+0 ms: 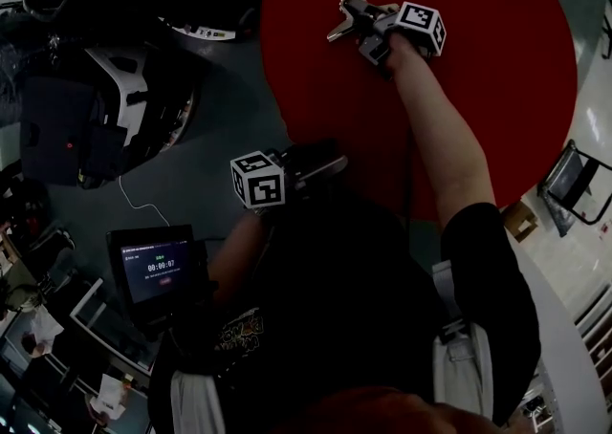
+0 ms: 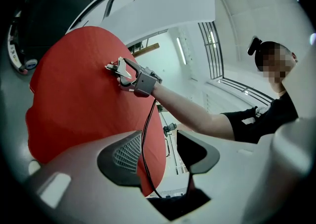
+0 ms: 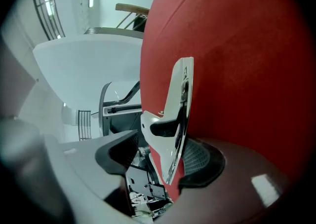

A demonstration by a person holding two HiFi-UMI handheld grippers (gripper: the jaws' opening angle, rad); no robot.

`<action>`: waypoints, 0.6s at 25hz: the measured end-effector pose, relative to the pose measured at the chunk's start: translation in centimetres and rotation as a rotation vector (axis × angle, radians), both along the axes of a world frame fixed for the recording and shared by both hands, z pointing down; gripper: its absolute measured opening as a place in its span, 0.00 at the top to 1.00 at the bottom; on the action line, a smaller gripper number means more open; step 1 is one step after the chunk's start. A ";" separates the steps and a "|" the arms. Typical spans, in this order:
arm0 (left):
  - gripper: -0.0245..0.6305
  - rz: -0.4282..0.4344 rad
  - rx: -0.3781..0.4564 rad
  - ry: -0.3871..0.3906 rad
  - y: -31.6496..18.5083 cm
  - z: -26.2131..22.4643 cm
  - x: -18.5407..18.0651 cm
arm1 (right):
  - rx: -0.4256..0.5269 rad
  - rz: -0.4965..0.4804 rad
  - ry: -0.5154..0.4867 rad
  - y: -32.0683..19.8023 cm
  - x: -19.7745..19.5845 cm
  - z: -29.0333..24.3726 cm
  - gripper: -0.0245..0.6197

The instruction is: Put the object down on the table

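Observation:
A round red table fills the upper right of the head view. Over its far left part my right gripper points at a white-and-chrome object. In the right gripper view the object stands upright between the jaws of that gripper. It leans on the right pad, and a gap shows at the left jaw, so the gripper is open. My left gripper hovers at the table's near edge. It is open and empty, and it looks across the red table at the right gripper.
A small monitor with a timer stands at the lower left. Dark chairs and equipment crowd the floor left of the table. A folding chair sits at the right. A black cable hangs from my right arm.

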State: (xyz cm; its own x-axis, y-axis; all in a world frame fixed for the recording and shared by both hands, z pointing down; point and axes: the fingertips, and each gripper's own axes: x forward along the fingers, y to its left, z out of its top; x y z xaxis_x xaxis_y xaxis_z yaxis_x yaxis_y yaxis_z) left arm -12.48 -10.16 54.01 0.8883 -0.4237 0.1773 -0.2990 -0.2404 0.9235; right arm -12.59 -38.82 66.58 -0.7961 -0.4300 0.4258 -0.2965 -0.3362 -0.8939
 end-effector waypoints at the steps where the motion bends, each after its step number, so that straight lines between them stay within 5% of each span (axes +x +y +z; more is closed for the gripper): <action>1: 0.61 0.000 -0.001 0.004 0.1 0.0 0.1 | -0.032 -0.001 0.002 0.1 0.2 0.0 0.57; 5: 0.61 -0.001 -0.015 0.008 0.6 0.3 0.5 | -0.093 -0.043 0.044 0.5 0.8 0.1 0.53; 9: 0.61 -0.010 -0.025 0.014 1.0 0.3 1.2 | -0.095 -0.148 0.109 0.8 0.7 -0.5 0.34; 15: 0.61 -0.027 -0.018 0.018 1.4 -0.4 1.2 | -0.147 -0.214 0.235 1.0 0.6 -0.4 0.27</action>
